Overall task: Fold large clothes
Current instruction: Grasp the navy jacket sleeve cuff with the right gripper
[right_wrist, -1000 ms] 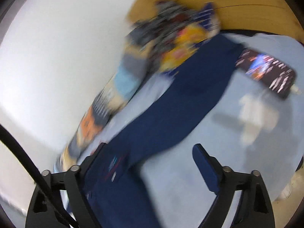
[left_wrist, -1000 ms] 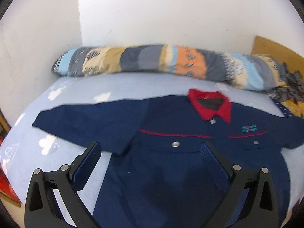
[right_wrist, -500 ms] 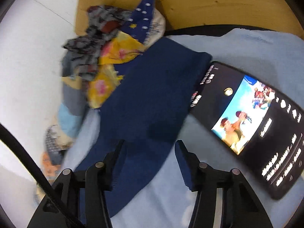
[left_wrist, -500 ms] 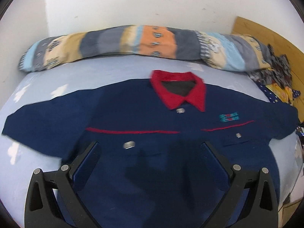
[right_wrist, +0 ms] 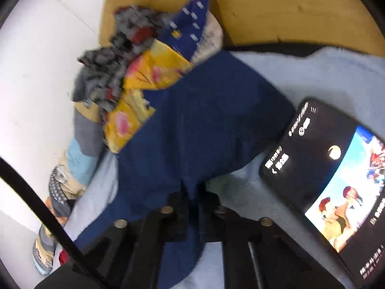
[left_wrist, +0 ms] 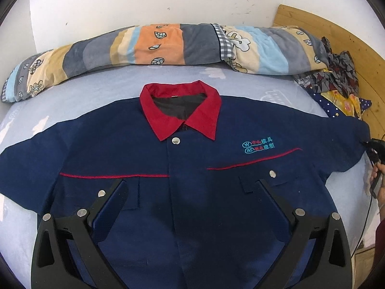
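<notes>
Navy shirt (left_wrist: 182,168) spread flat, front up, on the bed (left_wrist: 72,101). Right gripper (right_wrist: 192,200) pinching the sleeve (right_wrist: 204,125) end; left gripper (left_wrist: 192,192) spread wide, empty — hovering over the chest. Lift gently, fold sleeve inward — mind the phone (right_wrist: 336,180) nearby.

A striped rolled blanket (left_wrist: 168,45) lies along the white wall (left_wrist: 144,2), crumpled clothes (left_wrist: 336,77) by the wooden headboard (left_wrist: 349,36), a lit phone (right_wrist: 332,180) on the bed (left_wrist: 84,98).
</notes>
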Motion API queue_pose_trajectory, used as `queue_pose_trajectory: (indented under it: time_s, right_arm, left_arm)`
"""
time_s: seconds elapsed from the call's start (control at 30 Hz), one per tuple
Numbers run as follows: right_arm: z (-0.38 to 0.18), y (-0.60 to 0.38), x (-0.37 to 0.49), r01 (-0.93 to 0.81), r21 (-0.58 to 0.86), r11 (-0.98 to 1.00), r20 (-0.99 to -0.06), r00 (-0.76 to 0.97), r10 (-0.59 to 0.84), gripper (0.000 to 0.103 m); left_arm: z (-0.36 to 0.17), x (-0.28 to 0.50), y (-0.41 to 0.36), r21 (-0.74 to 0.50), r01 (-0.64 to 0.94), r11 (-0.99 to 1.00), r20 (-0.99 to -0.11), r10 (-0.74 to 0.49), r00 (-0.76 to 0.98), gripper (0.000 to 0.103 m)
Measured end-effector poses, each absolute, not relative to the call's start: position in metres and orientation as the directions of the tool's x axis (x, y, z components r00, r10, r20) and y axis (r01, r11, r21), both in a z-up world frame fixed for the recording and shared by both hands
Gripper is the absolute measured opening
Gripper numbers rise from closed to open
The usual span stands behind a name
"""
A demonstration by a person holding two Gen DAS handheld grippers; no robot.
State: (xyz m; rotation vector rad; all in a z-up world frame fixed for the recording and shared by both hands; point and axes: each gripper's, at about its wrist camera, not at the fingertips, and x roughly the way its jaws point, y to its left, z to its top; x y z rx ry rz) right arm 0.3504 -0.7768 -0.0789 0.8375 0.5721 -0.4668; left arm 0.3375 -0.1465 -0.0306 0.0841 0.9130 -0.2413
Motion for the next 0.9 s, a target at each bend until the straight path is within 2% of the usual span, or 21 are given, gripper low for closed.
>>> queue_pose_trajectory:
  time_s: [0.23, 0.43, 0.7, 0.9]
  right_arm:
    - [-0.013, -0.73, 0.343, 0.528, 0.417, 0.74, -0.573, 0.784, -0.238, 0.005]
    - [0.057, -0.676, 0.362, 0.428, 0.365, 0.827, -0.508, 0.836, -0.208, 0.005]
    - [0.165, -0.504, 0.41, 0.171, 0.261, 0.95, -0.433, 0.9, -0.043, 0.005]
    - [0.185, -0.351, 0.456, -0.001, 0.205, 0.979, -0.443, 0.891, 0.094, 0.005]
  left_arm:
    - [-0.022, 0.334, -0.139, -0.004, 0.227, 0.974, -0.77, -0.148, 0.621, 0.103]
    - [-0.002, 0.33, -0.117, 0.031, 0.165, 0.986, -0.731, -0.09, 0.677, 0.103]
    - [0.037, 0.328, -0.045, 0.033, 0.0, 0.999, -0.683, 0.023, 0.73, 0.103]
    - [0.065, 0.317, 0.036, -0.012, -0.11, 0.994, -0.651, 0.075, 0.755, 0.103]
